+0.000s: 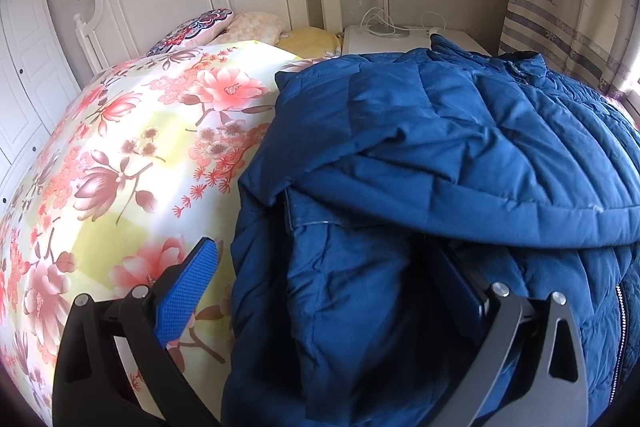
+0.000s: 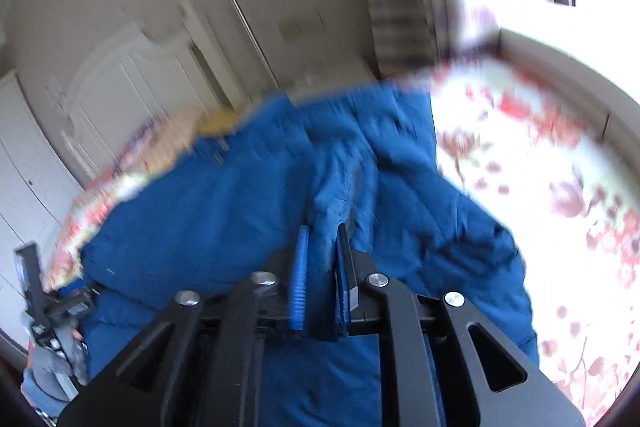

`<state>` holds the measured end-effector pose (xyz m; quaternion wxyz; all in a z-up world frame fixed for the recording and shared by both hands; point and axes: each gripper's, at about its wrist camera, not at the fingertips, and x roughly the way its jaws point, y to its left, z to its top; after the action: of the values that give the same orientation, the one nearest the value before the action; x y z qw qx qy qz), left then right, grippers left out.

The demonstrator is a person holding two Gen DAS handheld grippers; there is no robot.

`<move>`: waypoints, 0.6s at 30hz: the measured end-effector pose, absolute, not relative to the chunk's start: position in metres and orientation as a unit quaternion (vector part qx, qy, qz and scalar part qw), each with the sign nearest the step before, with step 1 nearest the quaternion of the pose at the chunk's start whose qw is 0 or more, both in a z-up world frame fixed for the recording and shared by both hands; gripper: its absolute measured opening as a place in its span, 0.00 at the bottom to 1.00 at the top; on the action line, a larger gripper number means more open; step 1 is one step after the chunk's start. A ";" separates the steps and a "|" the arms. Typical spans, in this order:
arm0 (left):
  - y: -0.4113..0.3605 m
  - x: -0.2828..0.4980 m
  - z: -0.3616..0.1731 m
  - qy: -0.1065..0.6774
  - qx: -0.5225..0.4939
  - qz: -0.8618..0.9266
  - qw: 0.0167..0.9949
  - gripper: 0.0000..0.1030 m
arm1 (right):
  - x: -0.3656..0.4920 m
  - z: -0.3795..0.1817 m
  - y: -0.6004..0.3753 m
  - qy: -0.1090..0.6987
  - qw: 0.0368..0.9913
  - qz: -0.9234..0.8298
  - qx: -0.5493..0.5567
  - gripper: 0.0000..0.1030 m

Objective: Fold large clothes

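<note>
One blue quilted jacket (image 1: 440,163) lies on one floral bedspread (image 1: 120,147). Left gripper (image 1: 320,267) gapes wide; right gripper (image 2: 322,247) pinches a jacket fold.

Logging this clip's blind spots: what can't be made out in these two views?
- Left wrist view: the left claw's right finger is partly buried in jacket folds; its pad is hidden.
- Left wrist view: the jacket's lower part is cut off by the bottom edge.
- Right wrist view: motion blur smears the jacket and quilt; whether the right claw truly pinches fabric is unclear.
</note>
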<state>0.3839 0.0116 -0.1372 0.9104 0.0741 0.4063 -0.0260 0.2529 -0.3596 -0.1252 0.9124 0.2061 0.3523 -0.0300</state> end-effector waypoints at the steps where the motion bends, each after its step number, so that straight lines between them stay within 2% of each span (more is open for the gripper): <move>1: 0.012 0.383 -0.137 0.406 0.074 -0.026 0.911 0.98 | 0.253 -0.125 -0.362 0.353 0.909 -0.027 0.219 0.35; 2: 0.012 0.383 -0.137 0.406 0.073 -0.026 0.911 0.98 | 0.251 -0.122 -0.364 0.350 0.908 -0.031 0.228 0.47; 3: 0.012 0.384 -0.137 0.406 0.073 -0.026 0.910 0.98 | 0.245 -0.113 -0.366 0.333 0.912 -0.042 0.234 0.66; 5: 0.011 0.384 -0.137 0.407 0.073 -0.026 0.910 0.98 | 0.231 -0.086 -0.362 0.277 0.935 -0.078 0.207 0.67; 8: 0.011 0.385 -0.137 0.407 0.072 -0.027 0.910 0.98 | 0.233 -0.058 -0.334 0.243 0.959 -0.056 0.132 0.68; 12: 0.011 0.384 -0.137 0.406 0.073 -0.026 0.910 0.98 | 0.274 -0.069 -0.290 0.289 0.957 -0.021 0.012 0.67; 13: 0.012 0.384 -0.137 0.407 0.072 -0.027 0.910 0.98 | 0.288 -0.083 -0.285 0.317 0.948 -0.023 -0.014 0.67; 14: 0.012 0.384 -0.137 0.408 0.071 -0.028 0.910 0.98 | 0.307 -0.111 -0.282 0.379 0.924 -0.027 -0.031 0.68; 15: 0.012 0.385 -0.137 0.410 0.067 -0.031 0.909 0.98 | 0.315 -0.130 -0.284 0.400 0.916 -0.023 -0.026 0.69; 17: 0.014 0.382 -0.132 0.418 0.069 -0.032 0.905 0.98 | 0.315 -0.132 -0.287 0.393 0.919 -0.023 -0.019 0.69; 18: 0.016 0.378 -0.126 0.415 0.069 -0.028 0.907 0.93 | 0.314 -0.132 -0.287 0.393 0.919 -0.024 -0.020 0.70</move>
<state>0.3782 0.0155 -0.1262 0.9068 0.0689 0.4150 -0.0279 0.3143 -0.2875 -0.1322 0.9191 -0.0197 0.3928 -0.0240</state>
